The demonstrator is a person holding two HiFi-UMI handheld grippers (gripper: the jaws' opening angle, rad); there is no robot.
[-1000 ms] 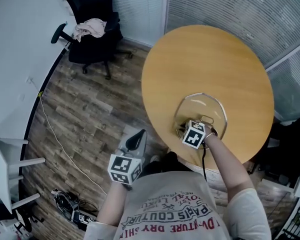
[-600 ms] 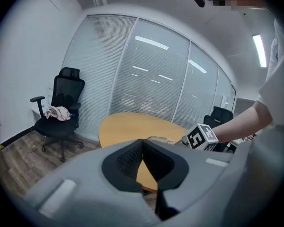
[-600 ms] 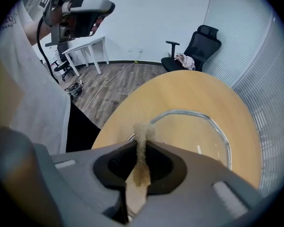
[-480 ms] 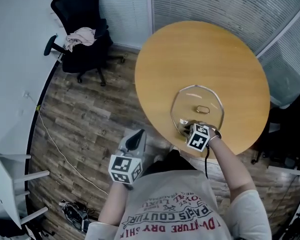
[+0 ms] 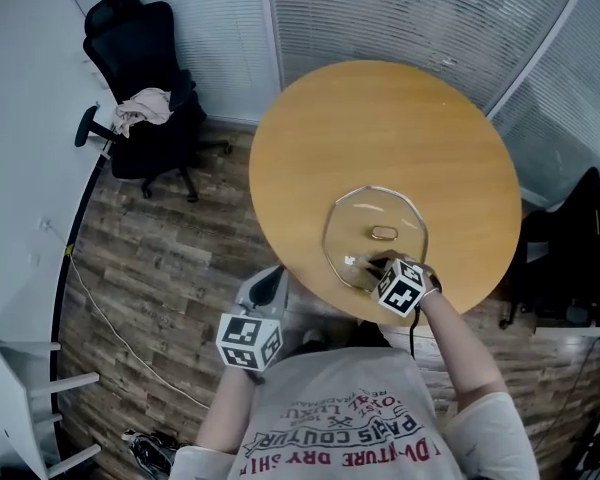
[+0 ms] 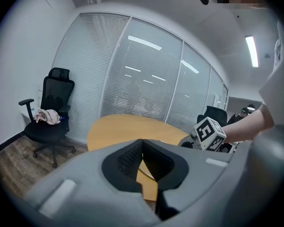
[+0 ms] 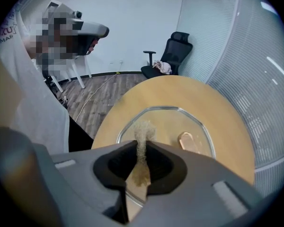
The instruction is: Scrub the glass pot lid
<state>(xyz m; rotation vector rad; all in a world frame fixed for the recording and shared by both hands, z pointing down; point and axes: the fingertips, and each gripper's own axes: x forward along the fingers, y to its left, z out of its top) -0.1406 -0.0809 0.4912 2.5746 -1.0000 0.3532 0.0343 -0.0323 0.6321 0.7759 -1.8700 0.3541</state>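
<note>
In the right hand-held gripper (image 5: 378, 266), pinches a tan fibrous scrub pad (image 7: 142, 135), jaws closed onto it with the tuft poking out ahead; holds it over the near edge of the glass pot lid (image 5: 360, 218), contact with the glass impossible to tell. In the left hand-held gripper (image 5: 270, 280), carries nothing, jaws pressed together; holds it off the near-left side of the counter (image 5: 380, 118), well apart from the lid. On that round wooden counter, finds only the lid, toward the person's side and right of centre. Lies flat, dome up, roughly round with a faceted rim, so offers no real long axis to mind; sits straight ahead of and just beneath the right jaws, hence far nearer that hand. Bears a small copper-toned knob (image 5: 383, 233) at its middle, forward and slightly right of the pad. Holds nothing on its glass; shows no pot or other container anywhere. Probably calls for pressing the pad down and sweeping forward toward the knob.
</note>
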